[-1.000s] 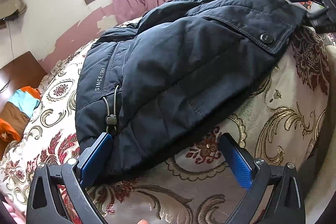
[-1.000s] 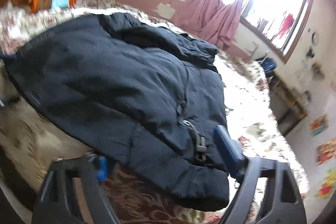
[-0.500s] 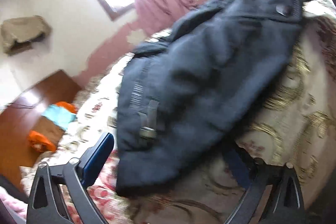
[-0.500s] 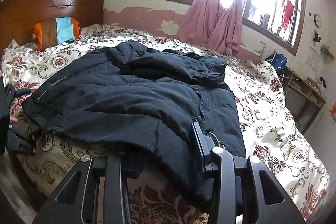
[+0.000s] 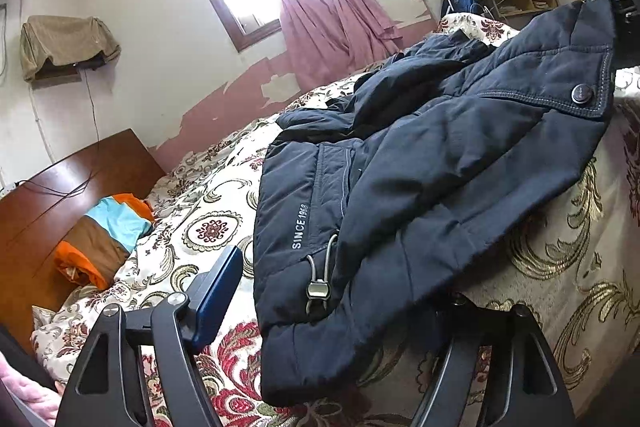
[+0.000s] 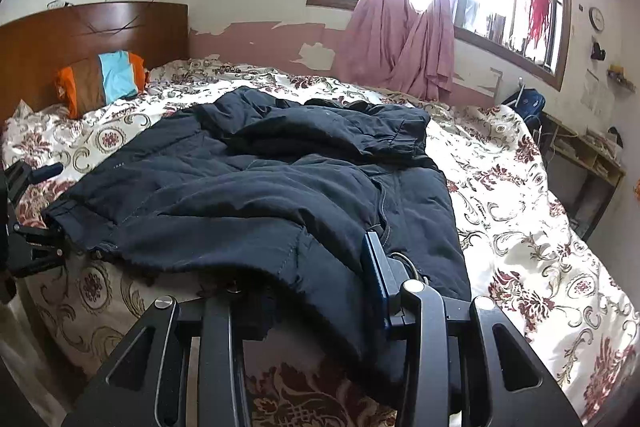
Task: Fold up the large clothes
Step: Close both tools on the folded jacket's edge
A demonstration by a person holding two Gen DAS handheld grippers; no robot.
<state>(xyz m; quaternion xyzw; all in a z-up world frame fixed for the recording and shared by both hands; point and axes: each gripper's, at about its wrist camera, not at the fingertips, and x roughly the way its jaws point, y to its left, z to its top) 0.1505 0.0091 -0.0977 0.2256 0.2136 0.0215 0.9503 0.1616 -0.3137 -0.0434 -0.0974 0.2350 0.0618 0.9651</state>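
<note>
A big navy padded jacket (image 6: 260, 195) is lying spread across the floral bedspread (image 6: 540, 267), one sleeve folded over its upper part, its hem draping over the near edge of the bed. The left gripper (image 5: 332, 307) is sitting at the hem corner near the drawcord toggle (image 5: 318, 293) — its blue left finger (image 5: 218, 291) is standing clear on the bedspread, while the other finger is hidden under the cloth, so the fingers are spread wide around that corner. The right gripper (image 6: 304, 287) is at the opposite corner, its blue pad (image 6: 374, 267) pressing on top of the fabric — the second finger is buried beneath, so I cannot tell whether it is pinching. A striped pillow (image 6: 106, 77) is leaning against the wooden headboard (image 6: 80, 27).
</note>
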